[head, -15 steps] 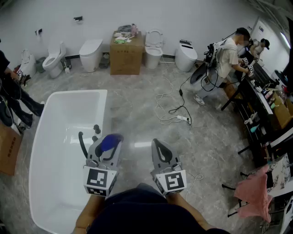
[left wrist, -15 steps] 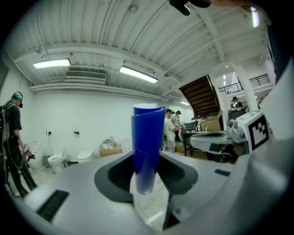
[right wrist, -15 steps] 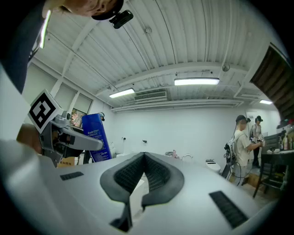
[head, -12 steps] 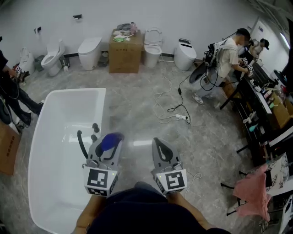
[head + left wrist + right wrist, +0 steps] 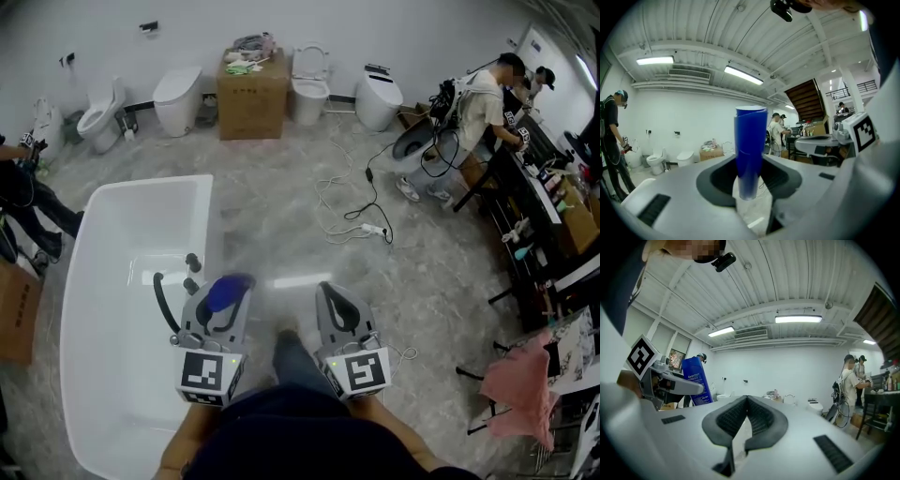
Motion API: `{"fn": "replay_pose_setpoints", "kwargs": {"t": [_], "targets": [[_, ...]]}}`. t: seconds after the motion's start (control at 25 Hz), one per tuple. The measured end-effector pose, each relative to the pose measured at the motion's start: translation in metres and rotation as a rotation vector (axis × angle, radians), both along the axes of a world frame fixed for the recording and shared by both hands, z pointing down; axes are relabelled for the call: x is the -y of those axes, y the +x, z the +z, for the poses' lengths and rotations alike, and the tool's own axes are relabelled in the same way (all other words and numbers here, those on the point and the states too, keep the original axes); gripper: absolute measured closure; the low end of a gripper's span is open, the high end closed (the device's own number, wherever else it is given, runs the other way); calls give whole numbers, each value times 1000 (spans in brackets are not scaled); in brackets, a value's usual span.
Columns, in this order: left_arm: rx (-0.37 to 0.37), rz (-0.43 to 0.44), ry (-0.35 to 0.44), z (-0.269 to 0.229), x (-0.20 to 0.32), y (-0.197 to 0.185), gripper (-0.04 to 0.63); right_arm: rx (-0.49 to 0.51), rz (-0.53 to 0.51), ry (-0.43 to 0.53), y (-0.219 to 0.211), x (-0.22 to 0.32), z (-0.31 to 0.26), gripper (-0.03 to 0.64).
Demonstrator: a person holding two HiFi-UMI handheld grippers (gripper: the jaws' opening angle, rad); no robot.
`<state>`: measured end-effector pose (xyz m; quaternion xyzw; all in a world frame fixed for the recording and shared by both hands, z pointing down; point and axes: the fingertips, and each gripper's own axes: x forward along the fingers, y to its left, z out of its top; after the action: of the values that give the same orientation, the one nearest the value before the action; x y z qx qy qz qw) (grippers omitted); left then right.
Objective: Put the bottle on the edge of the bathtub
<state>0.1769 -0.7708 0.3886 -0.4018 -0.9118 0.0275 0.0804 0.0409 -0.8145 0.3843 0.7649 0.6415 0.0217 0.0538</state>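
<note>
My left gripper is shut on a tall blue bottle, which stands upright between the pads; its blue top shows in the head view just right of the white bathtub's rim. In the right gripper view the same bottle appears at the left, held in the left gripper. My right gripper hangs beside it over the marble floor, its jaws shut with nothing between them. The tub has a black faucet inside its right wall.
Several toilets and a cardboard box line the far wall. A white cable with a power strip lies on the floor. People stand at a table at the right, and another person at the left.
The view has shifted forward slightly, so the tub and far wall sit a little higher in the picture. A foot now shows between the grippers. Both grippers keep their grip and pose.
</note>
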Motion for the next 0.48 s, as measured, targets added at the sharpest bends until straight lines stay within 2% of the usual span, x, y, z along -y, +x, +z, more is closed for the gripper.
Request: {"fn": "replay_pose_setpoints", "kwargs": {"t": [0.28,0.48], "targets": [[-18,-25,6,8,-65,-25,445,-16,-25,-11,-28,-78,-4,600],[16,-74,30,-8,-129,-48,445,-12,-48,-7,-56,-151,-16,600]]}}
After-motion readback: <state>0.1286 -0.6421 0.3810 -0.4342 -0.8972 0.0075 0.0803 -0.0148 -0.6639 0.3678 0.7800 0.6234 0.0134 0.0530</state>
